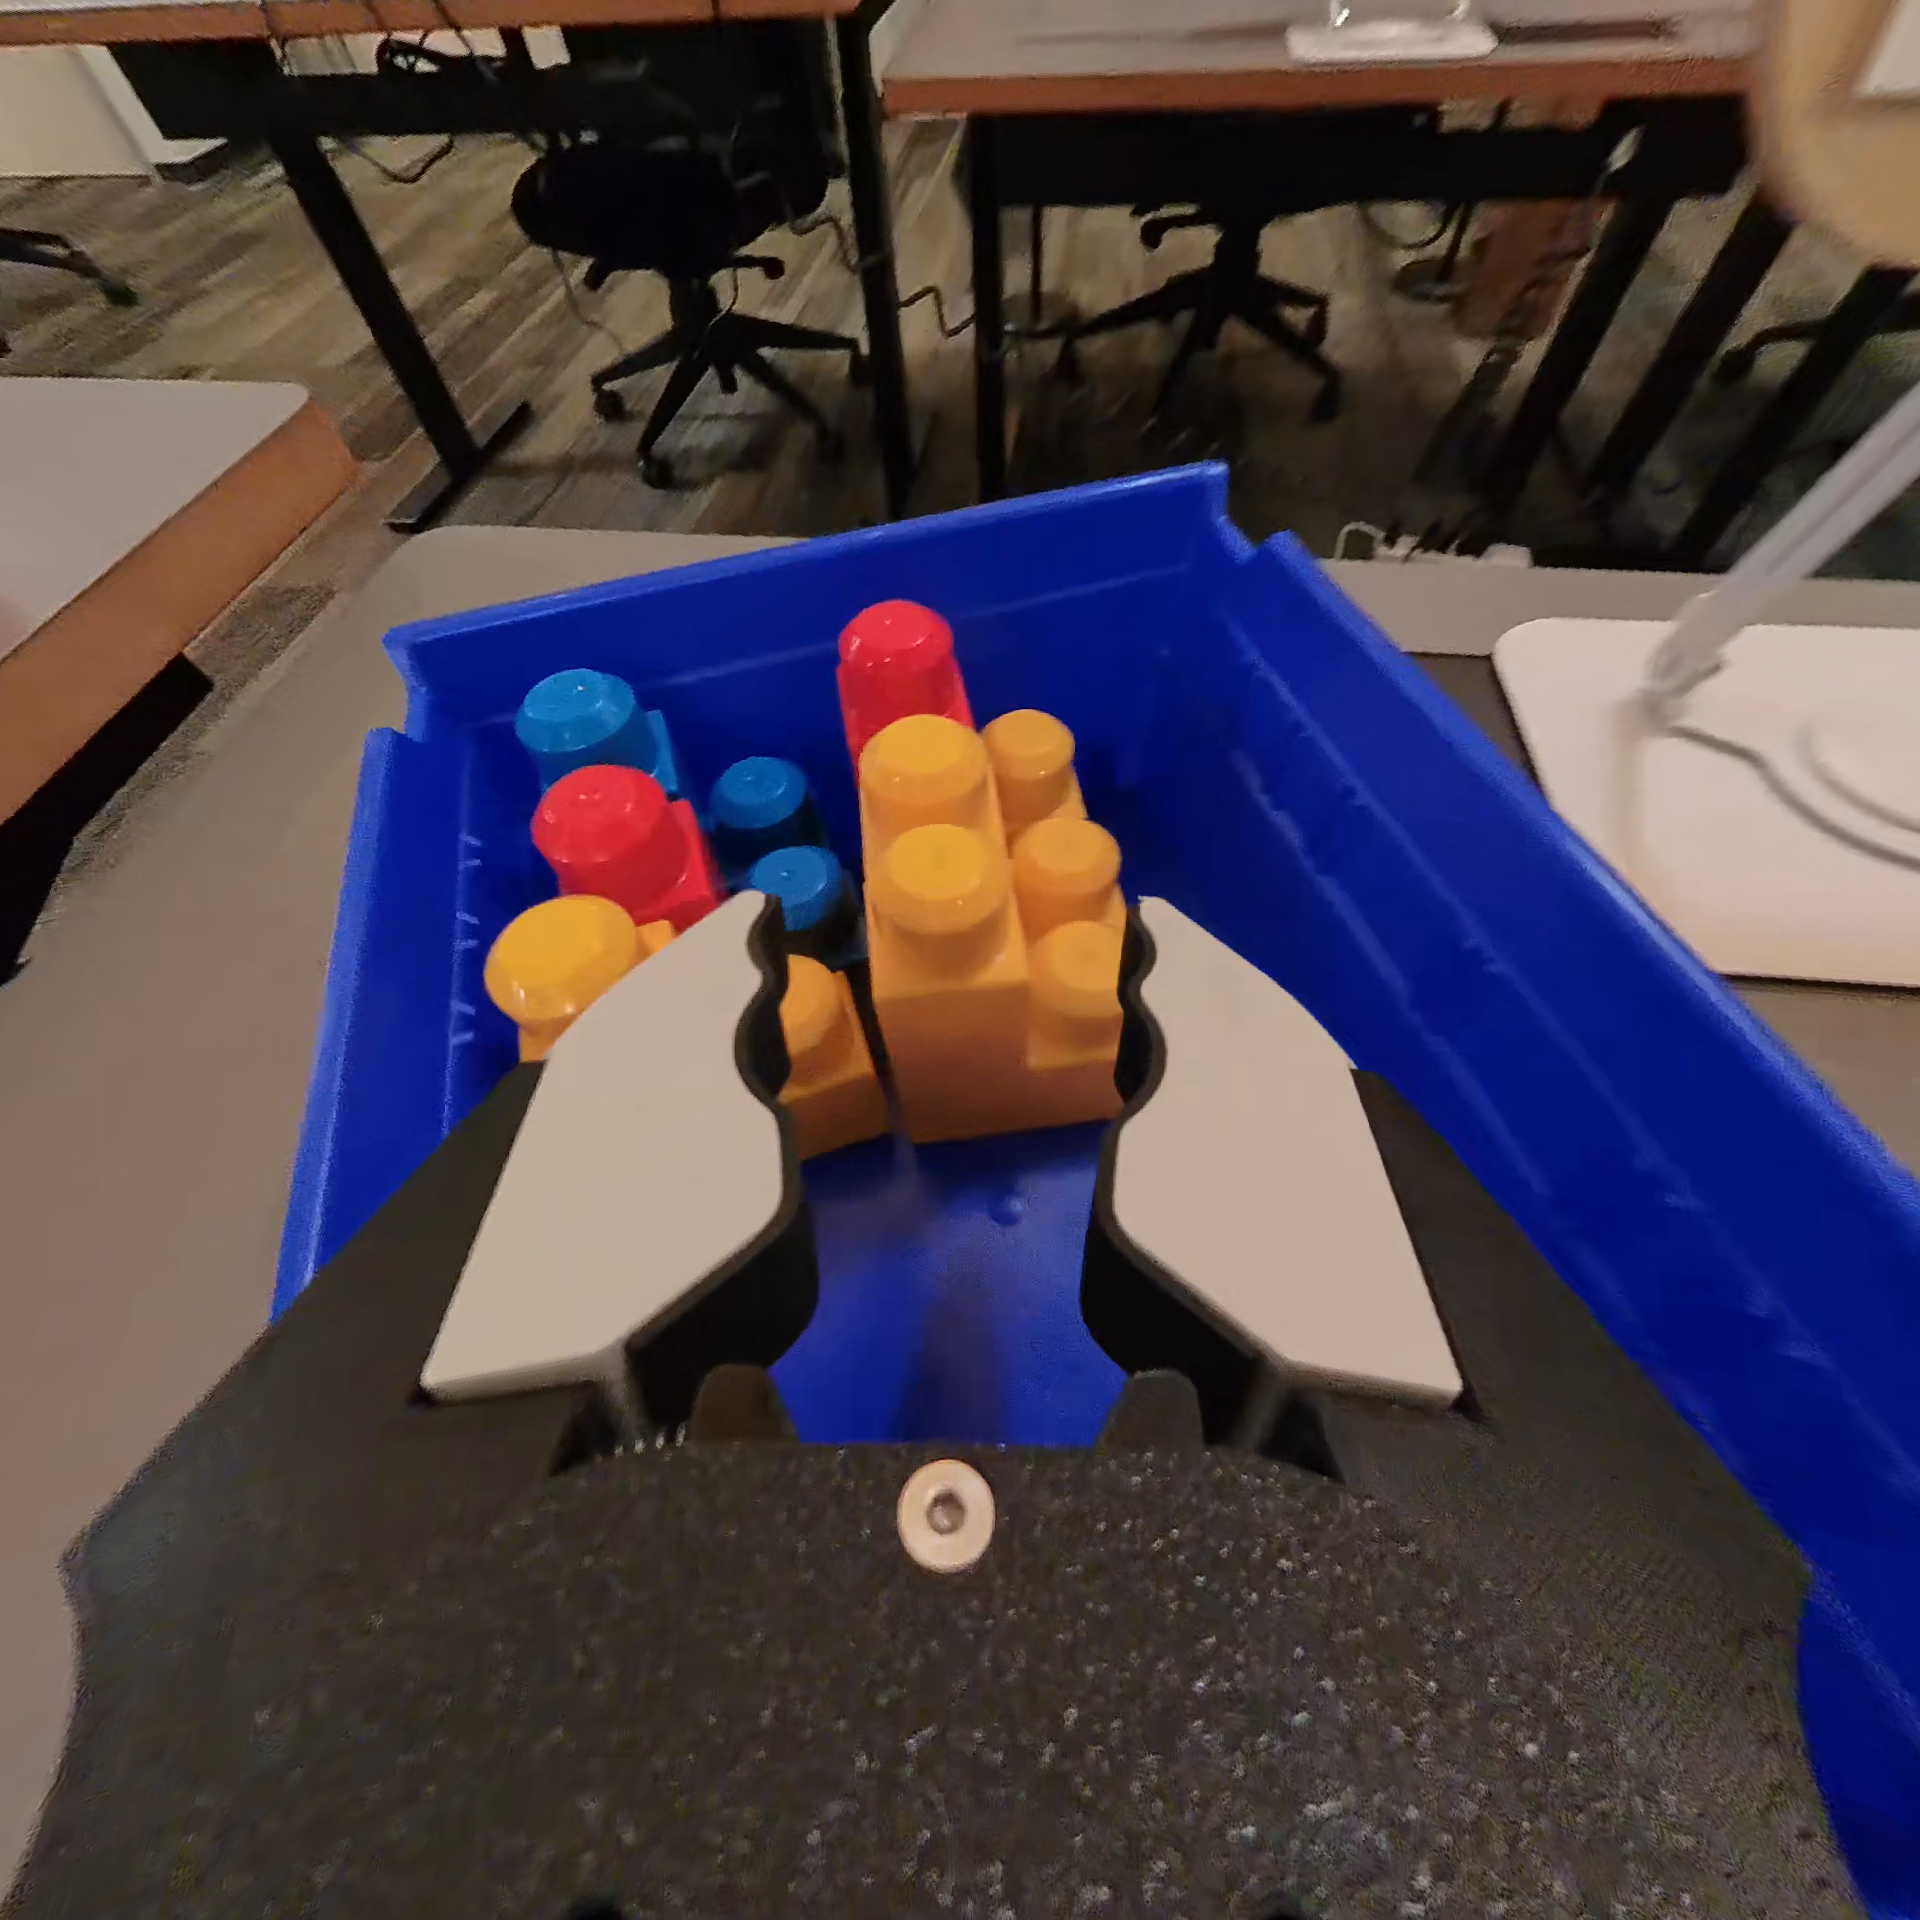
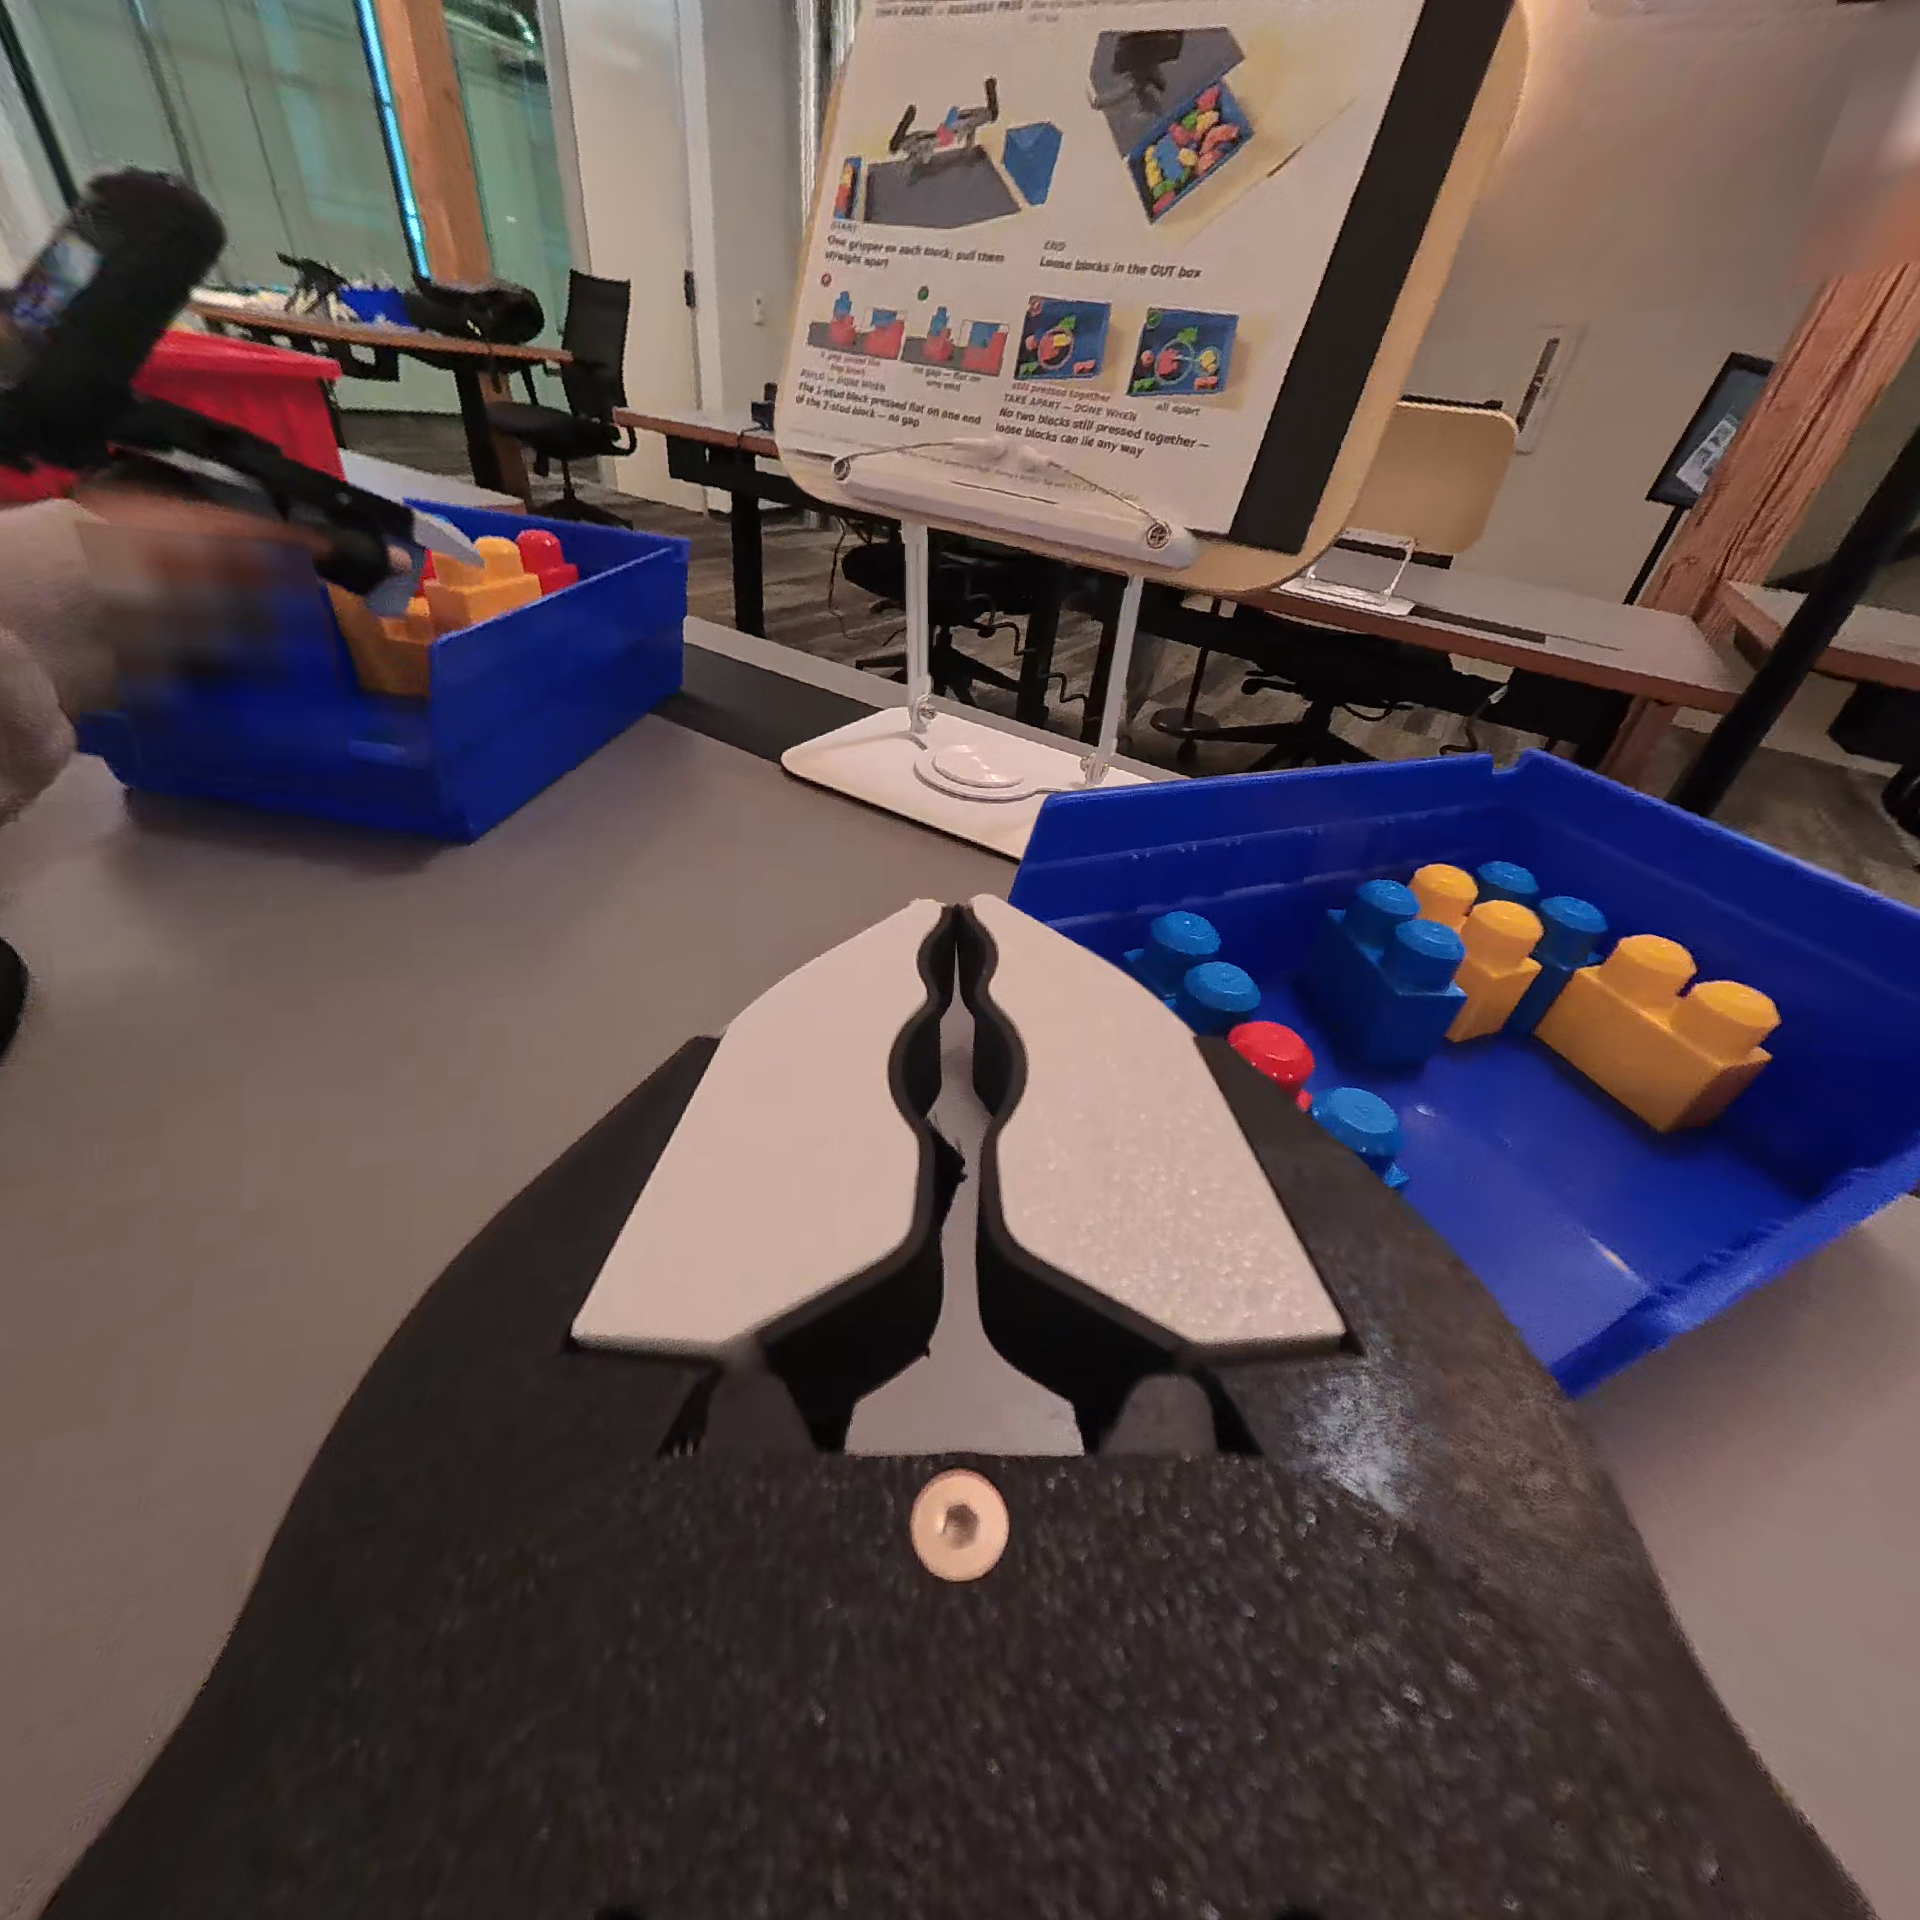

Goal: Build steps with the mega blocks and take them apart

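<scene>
In the left wrist view my left gripper is open inside a blue bin. A yellow stepped stack of mega blocks stands between its pads, with a gap on the left side. A small yellow block sits by the left pad. Red, blue and yellow blocks stand behind. In the right wrist view my right gripper is shut with nothing between its pads, above the grey table. Beside it is a second blue bin with a loose yellow block, a blue block and a red block.
A white instruction board on a white stand base stands at the table's far edge between the two bins. The left bin and the left gripper show far left in the right wrist view. Desks and office chairs lie beyond.
</scene>
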`<state>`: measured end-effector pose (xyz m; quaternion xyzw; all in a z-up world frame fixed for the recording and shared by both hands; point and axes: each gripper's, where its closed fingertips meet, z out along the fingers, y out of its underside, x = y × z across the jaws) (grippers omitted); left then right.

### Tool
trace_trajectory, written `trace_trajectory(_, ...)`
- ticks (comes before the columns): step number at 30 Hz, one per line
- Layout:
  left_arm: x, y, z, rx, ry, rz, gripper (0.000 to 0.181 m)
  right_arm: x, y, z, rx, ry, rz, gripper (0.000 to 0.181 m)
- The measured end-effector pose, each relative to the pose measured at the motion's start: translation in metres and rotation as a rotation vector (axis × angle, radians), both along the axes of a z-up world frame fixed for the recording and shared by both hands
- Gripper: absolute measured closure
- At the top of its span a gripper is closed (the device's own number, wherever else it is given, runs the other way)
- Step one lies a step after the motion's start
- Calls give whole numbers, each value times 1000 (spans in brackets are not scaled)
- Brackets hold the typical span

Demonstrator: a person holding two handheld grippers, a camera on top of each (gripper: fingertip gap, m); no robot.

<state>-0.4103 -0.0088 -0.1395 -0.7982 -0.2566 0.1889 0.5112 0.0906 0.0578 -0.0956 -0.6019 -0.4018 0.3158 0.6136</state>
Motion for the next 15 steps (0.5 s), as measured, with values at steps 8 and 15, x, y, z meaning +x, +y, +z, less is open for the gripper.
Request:
trace_trajectory(8,-19,5,-34,-137,-62,-3,144,-2,-4,-1,33,-18,7,181)
trace_trajectory(15,8,0,9,-71,4,-61,144,-12,-13,5,32,-28,47,181)
